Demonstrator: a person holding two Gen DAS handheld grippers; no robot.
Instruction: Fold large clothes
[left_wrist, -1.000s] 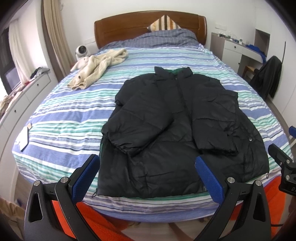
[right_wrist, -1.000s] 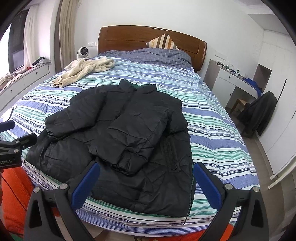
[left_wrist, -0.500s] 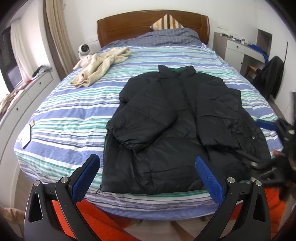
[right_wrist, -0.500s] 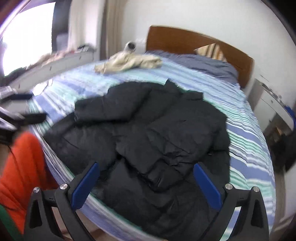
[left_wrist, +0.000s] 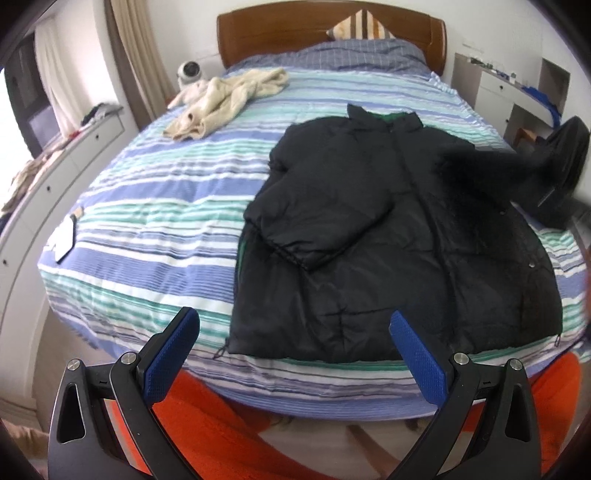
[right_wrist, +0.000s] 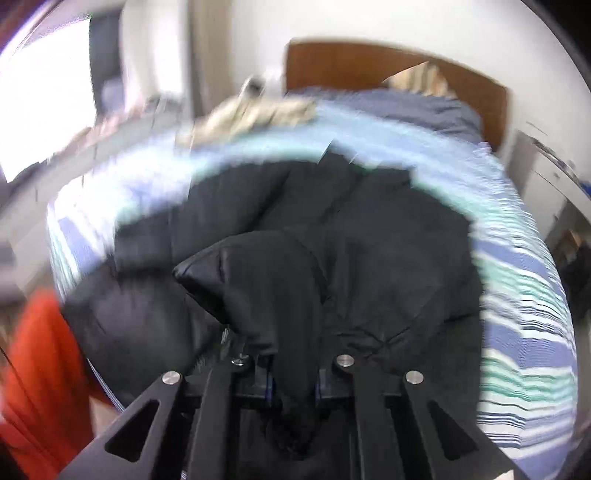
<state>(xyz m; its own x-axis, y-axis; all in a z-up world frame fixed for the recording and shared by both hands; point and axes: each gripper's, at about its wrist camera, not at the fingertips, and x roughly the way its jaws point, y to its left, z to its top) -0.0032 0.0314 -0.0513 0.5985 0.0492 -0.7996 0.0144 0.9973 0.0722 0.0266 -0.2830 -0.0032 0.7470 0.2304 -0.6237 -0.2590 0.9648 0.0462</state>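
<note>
The bed (left_wrist: 155, 192), in blue, green and white stripes, carried the jacket (left_wrist: 369, 229) on its near half, toward the right side in the left wrist view. The jacket lay front up with its long axis running from the hem at the bed's near edge to the collar toward the headboard (left_wrist: 280, 37). One sleeve (left_wrist: 317, 221) lay folded across the chest, cuff pointing at the hem. The opposite sleeve (right_wrist: 266, 291) was raised off the body, blurred in both views. The right gripper (right_wrist: 293, 391) had its jaws clenched on that sleeve's cuff end, dark fabric bunched between the pads. The left gripper (left_wrist: 295, 354) hung released and empty before the near edge, its jaws straddling the hem's left part without touching it. A cream garment (left_wrist: 221, 99) lay well apart, near the headboard. The coming fold probably turned on the held sleeve lying to the right of the zip line: the right hand was already on it and would carry it inward, across the long axis, while the left was nearer the hem's left corner.
</note>
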